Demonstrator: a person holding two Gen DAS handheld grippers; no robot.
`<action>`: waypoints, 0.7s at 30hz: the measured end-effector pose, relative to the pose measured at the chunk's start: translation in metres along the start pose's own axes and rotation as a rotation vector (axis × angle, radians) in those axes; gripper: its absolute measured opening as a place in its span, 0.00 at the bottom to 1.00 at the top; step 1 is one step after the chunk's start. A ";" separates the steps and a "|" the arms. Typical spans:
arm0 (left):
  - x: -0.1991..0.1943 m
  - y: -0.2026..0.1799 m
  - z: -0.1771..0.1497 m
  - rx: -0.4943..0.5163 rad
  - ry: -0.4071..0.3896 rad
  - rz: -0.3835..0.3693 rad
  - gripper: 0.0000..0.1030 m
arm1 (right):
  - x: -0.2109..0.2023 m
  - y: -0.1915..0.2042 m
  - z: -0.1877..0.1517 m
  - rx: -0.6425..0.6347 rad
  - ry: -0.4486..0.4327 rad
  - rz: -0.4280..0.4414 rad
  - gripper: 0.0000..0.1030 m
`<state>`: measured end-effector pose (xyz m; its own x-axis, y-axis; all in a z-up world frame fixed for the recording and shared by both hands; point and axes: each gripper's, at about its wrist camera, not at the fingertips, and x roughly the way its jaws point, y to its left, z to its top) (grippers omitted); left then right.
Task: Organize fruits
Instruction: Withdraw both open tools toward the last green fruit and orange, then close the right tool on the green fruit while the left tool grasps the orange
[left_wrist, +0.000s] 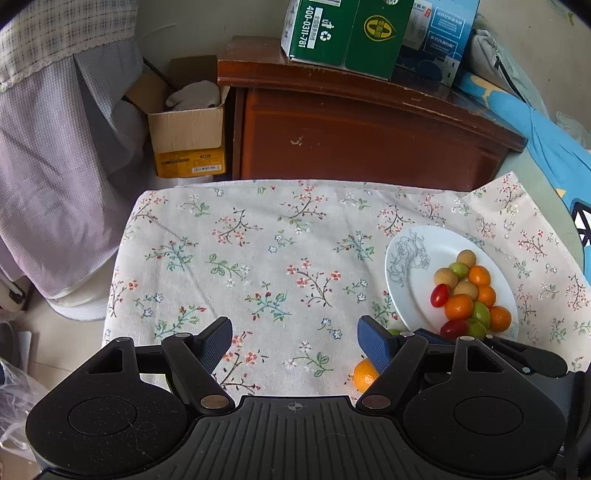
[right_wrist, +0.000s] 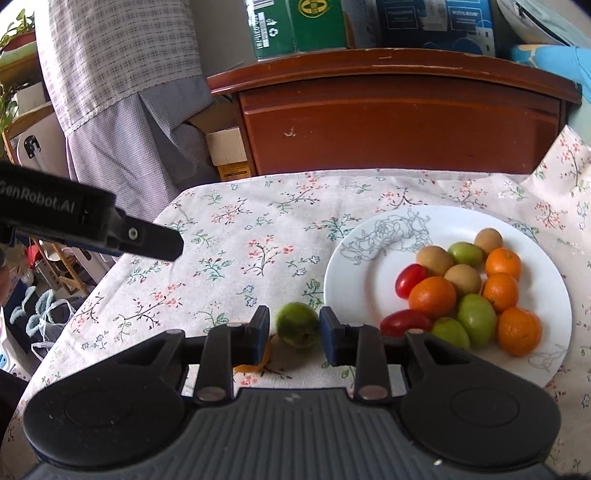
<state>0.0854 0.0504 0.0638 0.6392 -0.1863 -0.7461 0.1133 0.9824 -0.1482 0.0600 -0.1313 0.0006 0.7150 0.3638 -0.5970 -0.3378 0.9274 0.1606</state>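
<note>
Right gripper (right_wrist: 293, 328): jaws open, straddling a green fruit (right_wrist: 297, 325) on the floral cloth (right_wrist: 229, 236) of the tabletop, pads close on both sides, contact unclear. Left gripper (left_wrist: 295, 345): jaws wide open, nothing between them. One orange (left_wrist: 364, 374) loose beside its right finger. White plate (right_wrist: 354, 273) to the right holds the remaining fruits.

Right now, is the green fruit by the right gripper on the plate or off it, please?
Off it: the green fruit lies on the tablecloth beside the plate, between the right gripper fingers.
</note>
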 end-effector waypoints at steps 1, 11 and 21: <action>0.000 0.000 -0.001 0.000 0.002 0.001 0.73 | 0.001 0.001 0.000 -0.007 0.000 0.000 0.30; -0.001 0.008 0.000 -0.012 -0.001 0.008 0.73 | 0.002 0.000 0.004 0.018 0.023 0.051 0.25; 0.001 0.005 -0.005 0.016 0.016 0.002 0.73 | 0.006 0.000 0.004 0.044 0.022 0.029 0.28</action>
<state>0.0831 0.0554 0.0592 0.6270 -0.1848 -0.7568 0.1244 0.9827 -0.1369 0.0668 -0.1286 -0.0003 0.6919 0.3888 -0.6084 -0.3306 0.9197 0.2117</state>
